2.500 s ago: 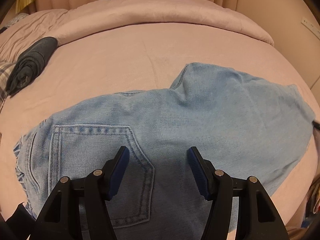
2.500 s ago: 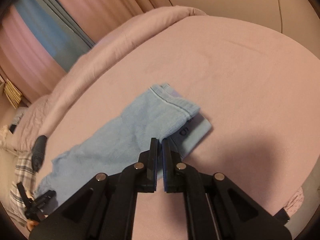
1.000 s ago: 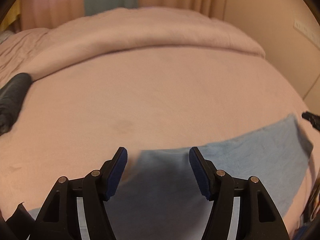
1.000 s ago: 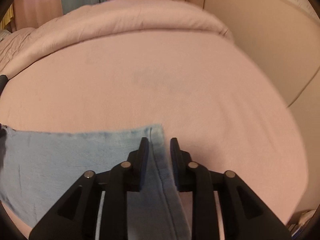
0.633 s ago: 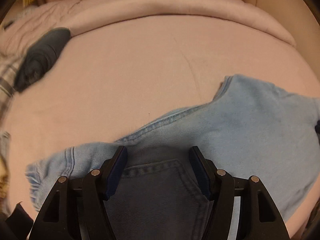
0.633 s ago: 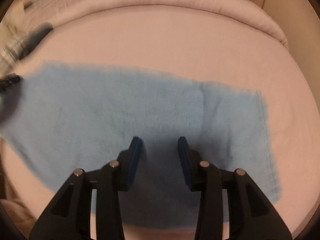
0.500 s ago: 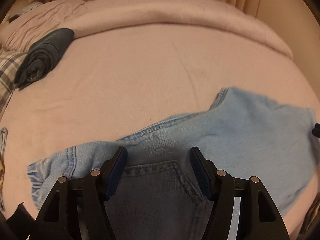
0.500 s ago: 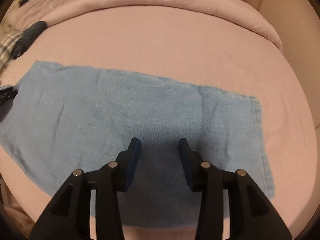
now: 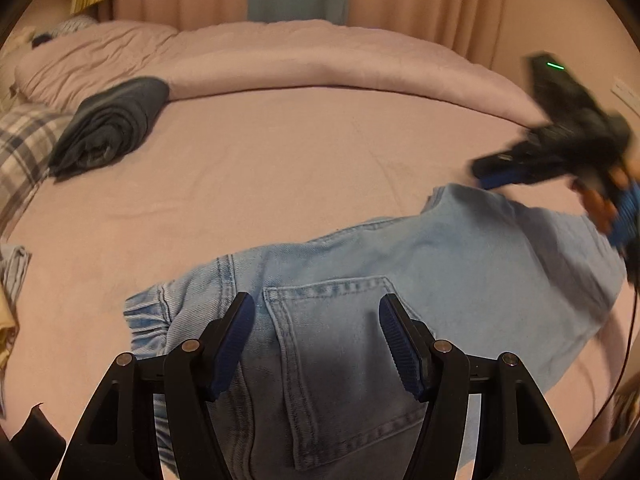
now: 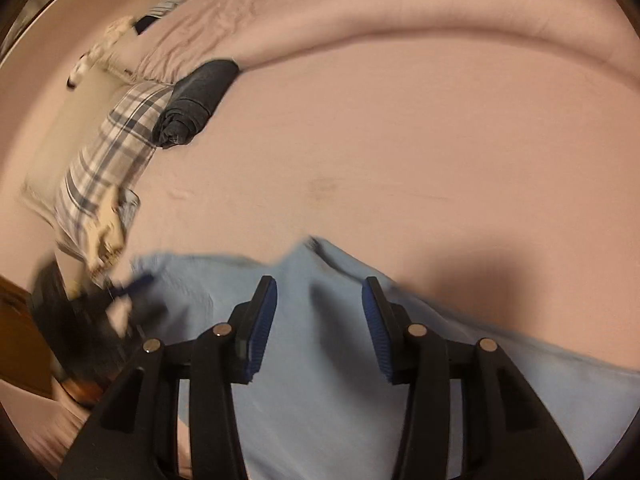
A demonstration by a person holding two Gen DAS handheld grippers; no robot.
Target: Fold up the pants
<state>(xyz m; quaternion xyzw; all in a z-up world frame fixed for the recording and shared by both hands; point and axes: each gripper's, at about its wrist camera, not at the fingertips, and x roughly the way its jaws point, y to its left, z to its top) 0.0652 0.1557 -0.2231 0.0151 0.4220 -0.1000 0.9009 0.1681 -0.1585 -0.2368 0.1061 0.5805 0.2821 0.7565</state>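
Observation:
Light blue jeans [image 9: 460, 264] lie folded across the pink bed [image 9: 280, 168], back pocket [image 9: 344, 360] facing up. My left gripper [image 9: 316, 336] hovers open just over that pocket, its pads clear of the denim. In the left wrist view my right gripper [image 9: 496, 172] shows blurred at the jeans' far right edge, with a hand behind it. In the right wrist view my right gripper [image 10: 320, 316] stands open above the jeans [image 10: 320, 400], nothing pinched between its pads. The left gripper [image 10: 132, 284] is a dark blur at the left.
A rolled dark garment [image 9: 108, 136] lies at the back left beside a plaid pillow [image 9: 20, 148]. A folded pink duvet [image 9: 320, 60] runs along the far side under curtains. A thin cable [image 9: 624, 360] hangs at the right bed edge.
My right gripper let go of the leg hem, opened, and swung left over the jeans. The left gripper shifted over the waist end, bringing the back pocket between its fingers.

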